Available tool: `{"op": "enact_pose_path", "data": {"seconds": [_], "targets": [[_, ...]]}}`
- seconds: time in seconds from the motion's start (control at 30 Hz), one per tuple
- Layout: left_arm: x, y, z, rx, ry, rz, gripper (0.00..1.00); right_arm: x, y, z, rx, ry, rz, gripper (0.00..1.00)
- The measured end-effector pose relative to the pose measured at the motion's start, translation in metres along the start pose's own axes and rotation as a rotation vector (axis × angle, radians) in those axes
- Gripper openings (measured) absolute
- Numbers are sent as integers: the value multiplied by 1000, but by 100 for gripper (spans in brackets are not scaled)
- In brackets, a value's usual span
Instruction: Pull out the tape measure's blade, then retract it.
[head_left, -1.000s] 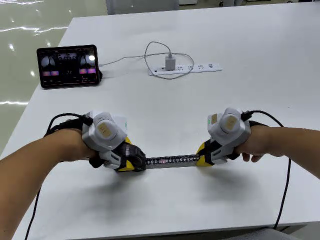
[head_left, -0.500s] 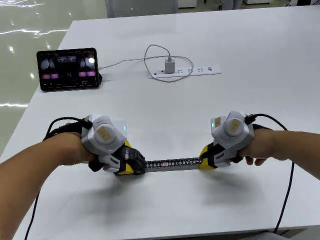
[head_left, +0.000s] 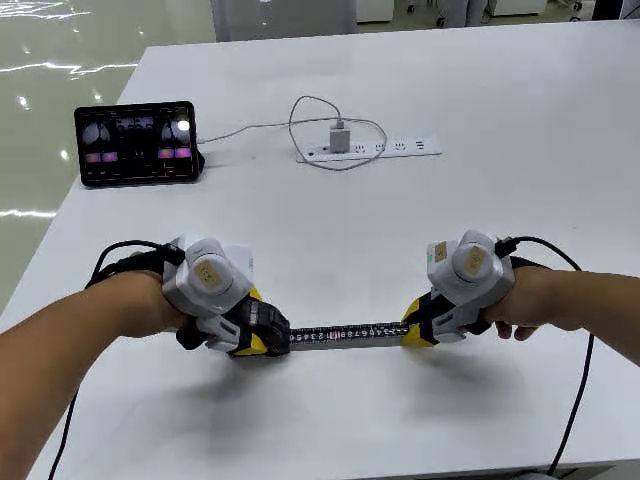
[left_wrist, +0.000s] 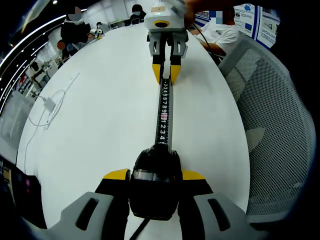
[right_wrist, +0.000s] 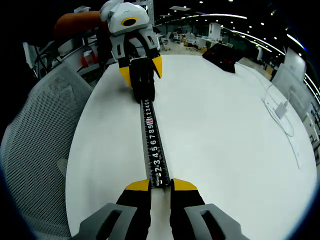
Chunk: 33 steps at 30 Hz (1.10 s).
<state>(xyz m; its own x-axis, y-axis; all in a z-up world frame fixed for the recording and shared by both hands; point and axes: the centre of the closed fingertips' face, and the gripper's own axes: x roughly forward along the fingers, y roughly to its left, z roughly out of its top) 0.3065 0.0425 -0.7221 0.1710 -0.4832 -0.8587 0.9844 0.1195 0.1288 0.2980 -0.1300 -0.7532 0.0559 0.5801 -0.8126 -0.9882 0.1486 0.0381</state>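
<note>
Tape measure case, black, sits clamped between the yellow-tipped jaws of the left gripper, low over the white table. Its blade runs straight out ahead of that gripper to the right gripper, whose jaws are clenched on the blade's end. Numbers face up along the blade, which lies close to the tabletop between the two grippers. Well beyond both grippers sit a tablet and a power strip.
</note>
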Motion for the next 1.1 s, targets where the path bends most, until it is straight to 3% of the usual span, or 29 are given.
{"op": "enact_pose_path", "data": {"seconds": [1.1], "targets": [[0,0,-1,-1,1,1,32,-14,-3,-19,15,12,-7,10]]}}
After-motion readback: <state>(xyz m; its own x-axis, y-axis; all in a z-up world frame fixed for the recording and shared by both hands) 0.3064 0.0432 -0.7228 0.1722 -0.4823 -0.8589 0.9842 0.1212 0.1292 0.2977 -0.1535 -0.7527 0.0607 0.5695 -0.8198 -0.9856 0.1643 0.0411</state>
